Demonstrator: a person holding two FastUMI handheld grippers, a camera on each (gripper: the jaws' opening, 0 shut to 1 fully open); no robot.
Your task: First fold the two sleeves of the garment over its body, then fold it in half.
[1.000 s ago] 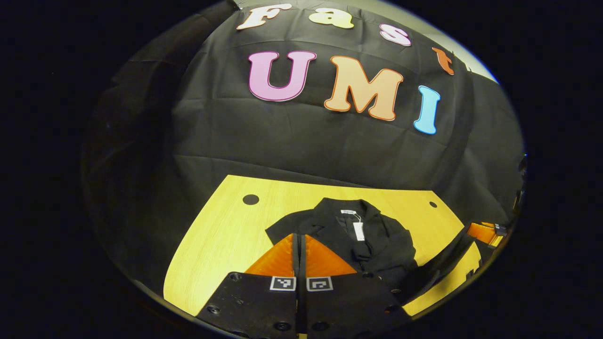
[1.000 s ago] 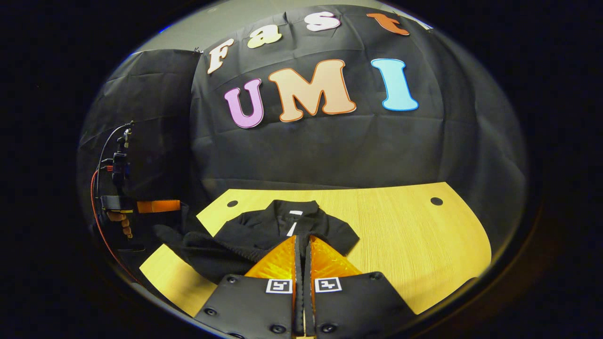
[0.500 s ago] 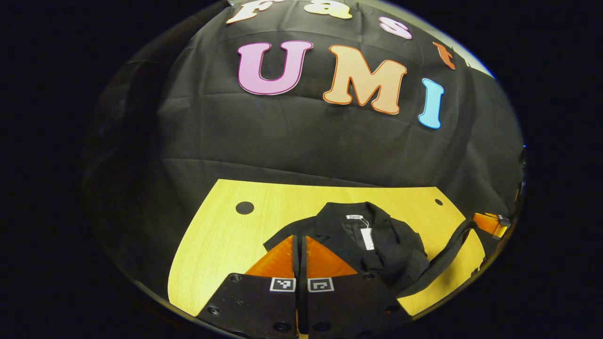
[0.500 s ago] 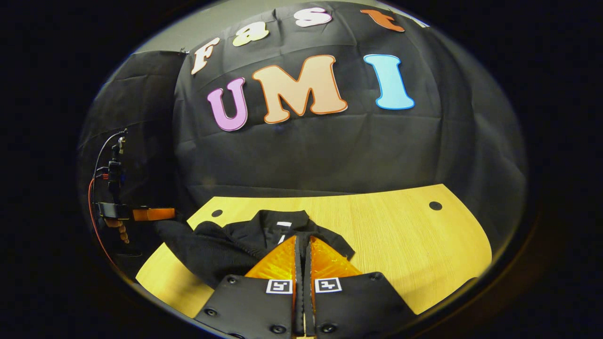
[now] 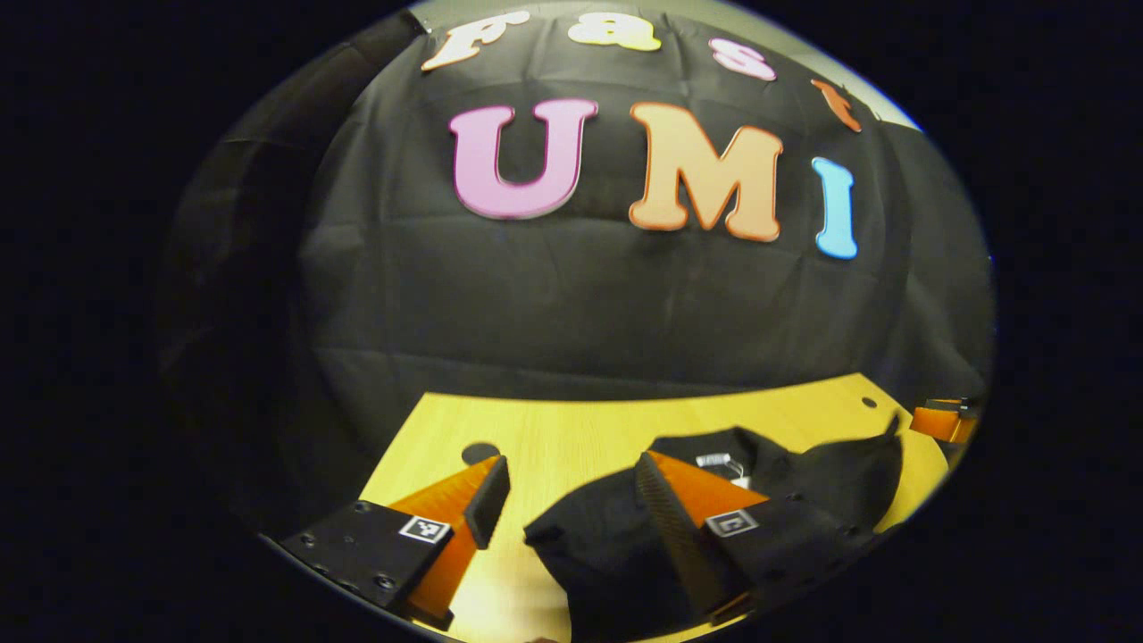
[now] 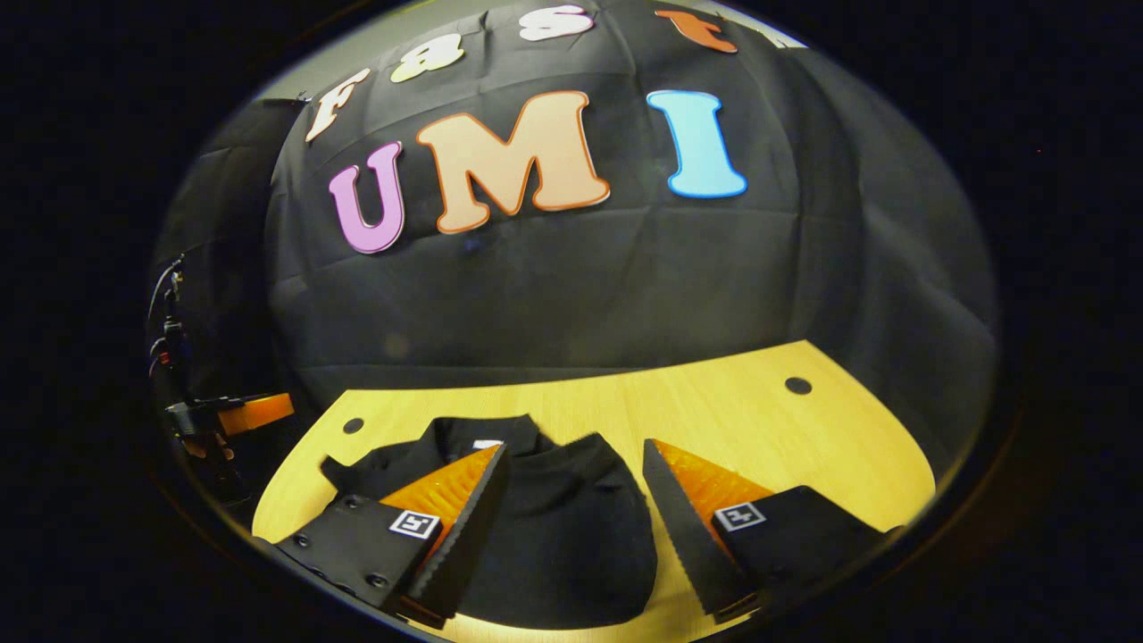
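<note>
**Both tools spread over the garment**

Your left tool [image 5: 564,496] has its fingers wide apart, gripping nothing. Your right tool [image 6: 573,482] is spread as well, empty. The black garment [image 6: 545,500] lies bunched on the yellow surface [image 6: 741,420], its collar toward the booth's wall, beneath both tools.

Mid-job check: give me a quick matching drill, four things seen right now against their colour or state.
Things:
1. left gripper
2. garment
3. table
4. neck tag

States:
A. yellow wood with dark round holes
B. black, lying bunched on the table
C. open, holding nothing
D. white, at the collar

Pairs: 1-C, 2-B, 3-A, 4-D
</note>
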